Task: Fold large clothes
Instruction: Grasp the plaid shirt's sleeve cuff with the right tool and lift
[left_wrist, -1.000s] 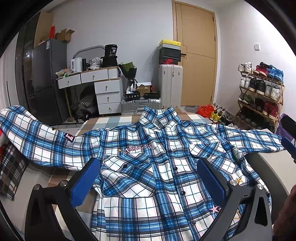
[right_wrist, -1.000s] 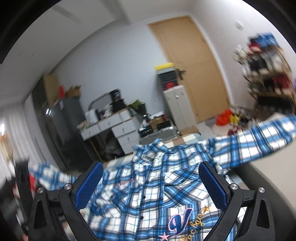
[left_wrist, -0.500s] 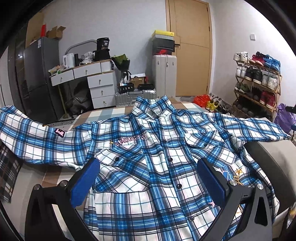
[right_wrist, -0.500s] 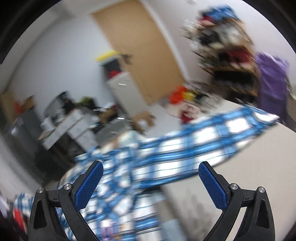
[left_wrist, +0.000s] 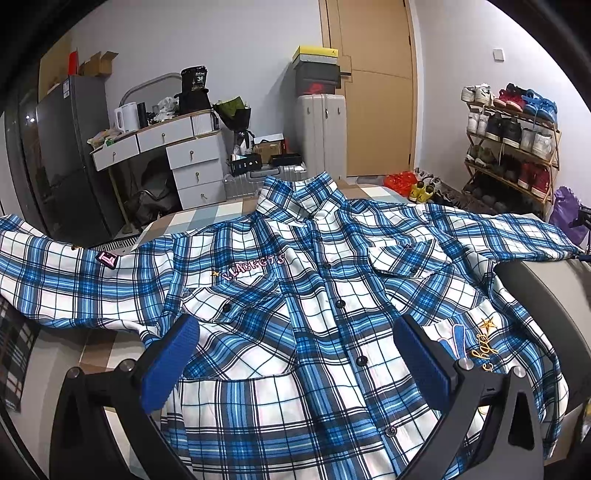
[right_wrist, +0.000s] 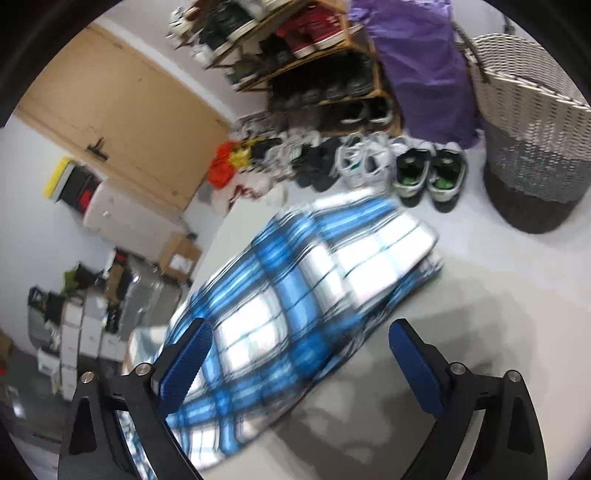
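A blue and white plaid shirt lies front up and buttoned on the table, collar at the far side, both sleeves spread out sideways. My left gripper hovers open over the shirt's lower front, nothing between its blue pads. In the right wrist view, blurred by motion, the shirt's right sleeve runs out to its cuff on the grey tabletop. My right gripper hangs over that sleeve; its jaws are closing from wide, and the pads do not press on the cloth.
A shoe rack and rows of shoes stand to the right, with a purple bag and a woven basket. Behind the table are a white desk with drawers, a dark fridge, suitcases and a wooden door.
My right gripper has swung far right from the shirt's front to the right sleeve, tilting down and rolling. The left gripper has barely shifted over the shirt.
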